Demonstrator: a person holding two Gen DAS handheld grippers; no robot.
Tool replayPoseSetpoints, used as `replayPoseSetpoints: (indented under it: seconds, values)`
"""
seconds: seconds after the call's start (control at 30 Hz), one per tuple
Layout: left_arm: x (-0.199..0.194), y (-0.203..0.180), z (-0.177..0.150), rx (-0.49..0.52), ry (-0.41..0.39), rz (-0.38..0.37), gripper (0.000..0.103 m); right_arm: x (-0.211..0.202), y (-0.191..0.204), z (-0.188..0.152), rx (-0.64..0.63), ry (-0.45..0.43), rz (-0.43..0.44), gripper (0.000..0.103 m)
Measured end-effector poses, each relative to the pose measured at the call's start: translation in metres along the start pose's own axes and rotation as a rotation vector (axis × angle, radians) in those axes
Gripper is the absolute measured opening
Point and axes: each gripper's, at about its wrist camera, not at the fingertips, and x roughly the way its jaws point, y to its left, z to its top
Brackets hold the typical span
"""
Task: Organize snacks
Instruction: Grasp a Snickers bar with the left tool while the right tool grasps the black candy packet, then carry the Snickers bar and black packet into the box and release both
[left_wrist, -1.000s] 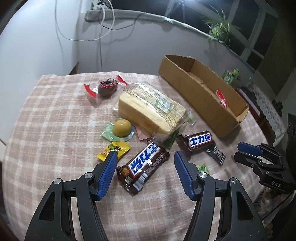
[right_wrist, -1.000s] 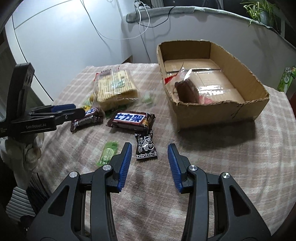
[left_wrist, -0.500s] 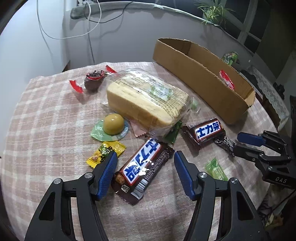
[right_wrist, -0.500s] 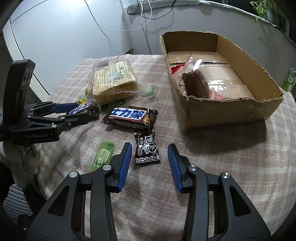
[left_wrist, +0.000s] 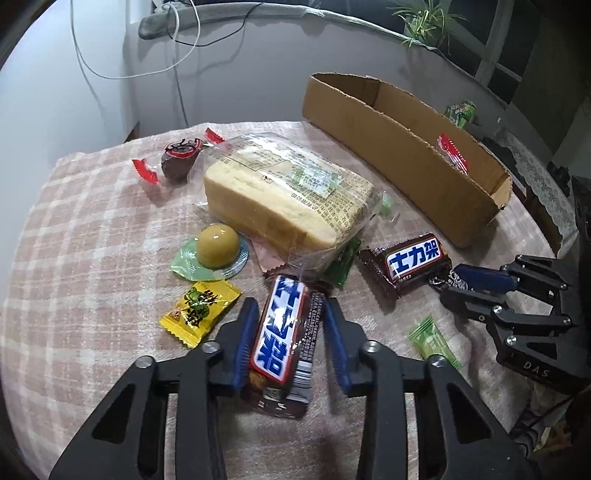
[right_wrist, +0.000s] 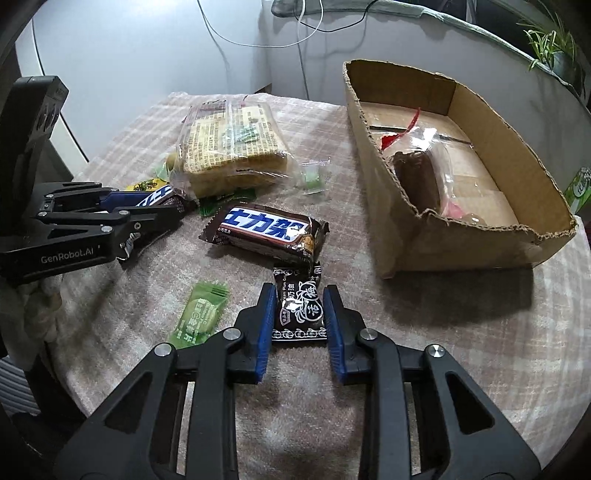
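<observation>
A brown chocolate bar (left_wrist: 282, 332) with blue lettering stands on edge between the blue pads of my left gripper (left_wrist: 290, 306). Its jaws are closing and both pads press the wrapper. In the right wrist view a small dark candy packet (right_wrist: 299, 310) lies flat on the checked cloth between the pads of my right gripper (right_wrist: 300, 291). Those jaws are closing too and touch the packet's sides. A second chocolate bar (right_wrist: 266, 230) lies just beyond it. The cardboard box (right_wrist: 443, 243) stands to the right with a wrapped brown cake (right_wrist: 417, 184) inside.
A bagged loaf of sliced cake (left_wrist: 288, 192) fills the middle of the table. Around it lie a yellow jelly cup (left_wrist: 216, 243), a yellow candy (left_wrist: 199, 312), a green candy (left_wrist: 434, 343) and a red-wrapped dark sweet (left_wrist: 179, 158). Cables hang on the wall behind.
Both grippers came down and forward over their snacks and narrowed. The left one's bar has turned lengthwise between the pads. The right one now straddles the dark packet.
</observation>
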Motion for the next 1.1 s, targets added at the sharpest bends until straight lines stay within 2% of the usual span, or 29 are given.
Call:
replayPoseSetpoints:
  seconds: [0.03,0.33,0.7,1.1]
  values:
    - [0.0,0.0,0.001,-0.003,-0.001,0.0,0.028,-0.001,0.0,-0.001,0.002,-0.001,-0.001,0.027]
    - [-0.007,0.005,-0.006,-0.066,-0.01,-0.036,0.027,-0.015,-0.006,-0.008,0.042,-0.028,0.015,0.026]
    - [-0.039,-0.005,-0.002,-0.098,-0.086,-0.093,0.027,-0.059,-0.021,-0.007,0.087,-0.119,0.023,0.026]
    - [-0.05,-0.03,0.044,-0.099,-0.16,-0.147,0.027,-0.093,-0.067,0.022,0.145,-0.214,-0.021,0.026]
